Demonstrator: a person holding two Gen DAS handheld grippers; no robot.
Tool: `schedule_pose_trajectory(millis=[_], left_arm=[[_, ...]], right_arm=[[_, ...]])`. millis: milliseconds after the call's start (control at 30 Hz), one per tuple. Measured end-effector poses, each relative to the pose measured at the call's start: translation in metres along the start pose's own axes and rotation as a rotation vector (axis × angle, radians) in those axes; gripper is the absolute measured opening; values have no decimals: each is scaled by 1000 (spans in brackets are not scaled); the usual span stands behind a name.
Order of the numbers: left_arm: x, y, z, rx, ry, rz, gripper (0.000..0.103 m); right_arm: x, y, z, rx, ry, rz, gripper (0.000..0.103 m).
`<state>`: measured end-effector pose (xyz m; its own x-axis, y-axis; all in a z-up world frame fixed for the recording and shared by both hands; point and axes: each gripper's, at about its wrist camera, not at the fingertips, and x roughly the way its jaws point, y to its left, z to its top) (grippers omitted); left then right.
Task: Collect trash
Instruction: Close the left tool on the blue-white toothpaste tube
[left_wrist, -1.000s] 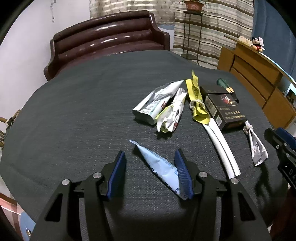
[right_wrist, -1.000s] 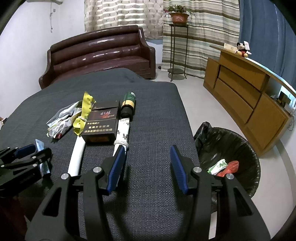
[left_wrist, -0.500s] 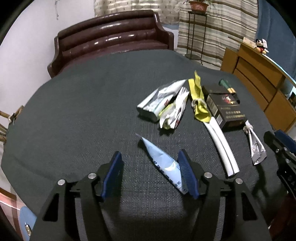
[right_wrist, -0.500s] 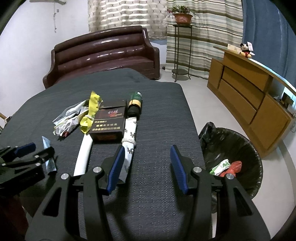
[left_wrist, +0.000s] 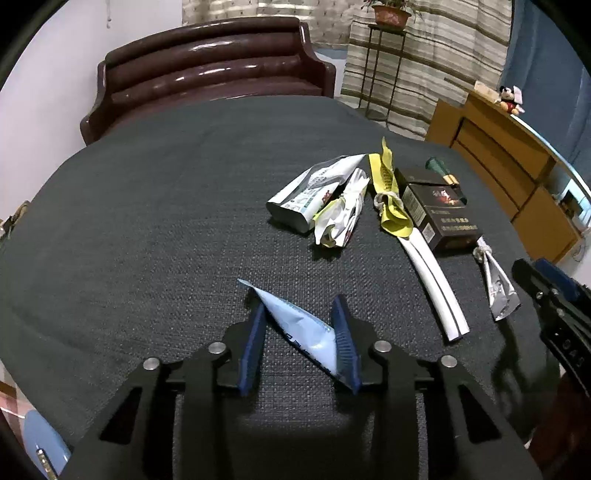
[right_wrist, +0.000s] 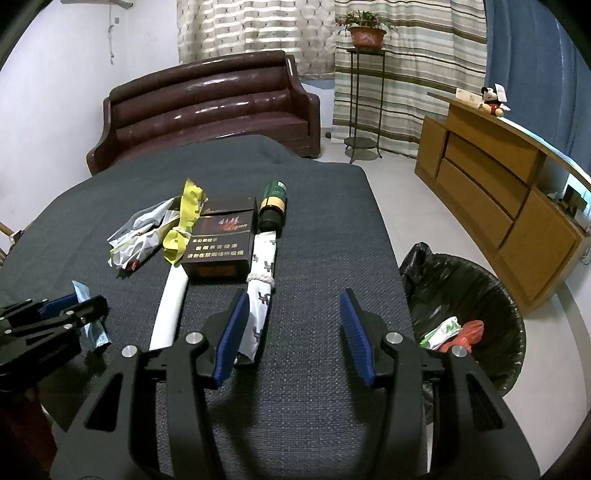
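Note:
My left gripper (left_wrist: 299, 314) has its jaws partly closed around a light blue wrapper (left_wrist: 299, 328) on the dark table (left_wrist: 147, 206); both blue pads touch its sides. It also shows in the right wrist view (right_wrist: 90, 325). My right gripper (right_wrist: 291, 306) is open and empty above the table's right part, its left pad beside a white patterned wrapper (right_wrist: 260, 291). Other trash lies ahead: crumpled white wrappers (left_wrist: 325, 199), a yellow wrapper (left_wrist: 388, 195), a dark cigarette box (left_wrist: 439, 214), a white strip (left_wrist: 432, 280) and a green bottle (right_wrist: 272, 208).
A bin with a black liner (right_wrist: 469, 306) stands on the floor right of the table and holds some trash. A brown sofa (right_wrist: 207, 107) is behind the table. A wooden cabinet (right_wrist: 509, 199) and a plant stand (right_wrist: 364, 96) are at the right.
My left gripper's jaws have narrowed from wide open onto the light blue wrapper. My right gripper has shifted slightly forward and stays open.

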<state>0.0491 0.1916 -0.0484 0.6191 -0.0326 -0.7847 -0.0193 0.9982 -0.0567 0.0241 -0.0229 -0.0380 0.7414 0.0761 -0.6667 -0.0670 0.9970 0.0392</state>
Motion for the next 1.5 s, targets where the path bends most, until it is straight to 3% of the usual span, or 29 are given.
schedule_pose_trajectory(millis=[233,467,567,633,900,967,1033,1067,1500], left_arm=[[0,-1,4,22,-27,-24,25],[5,-5,9,28,-20,-47,25],[6,-5,10,17,-12,-40,31],[4,-4,9,13,-14,-36,42],[3,-8,2,1,4,-12,50],[4,-10,-1,7,15,-14,46],[4,-12,-2,21,8,-13,32],[4,-12,-2,25,5,-13,30],[5,-6,-1,63,-8,-38,20]], right_arm=[[3,-2,0,6,7,1,50],[5,-4,0,13,13,6,50],[5,-4,0,13,13,6,50],[6,-4,-1,14,14,7,50],[6,-4,-1,14,14,9,50],[7,-4,-1,15,14,8,50],[7,-4,-1,15,15,7,50],[7,-4,-1,16,14,7,50],[8,-3,-2,18,15,6,50]])
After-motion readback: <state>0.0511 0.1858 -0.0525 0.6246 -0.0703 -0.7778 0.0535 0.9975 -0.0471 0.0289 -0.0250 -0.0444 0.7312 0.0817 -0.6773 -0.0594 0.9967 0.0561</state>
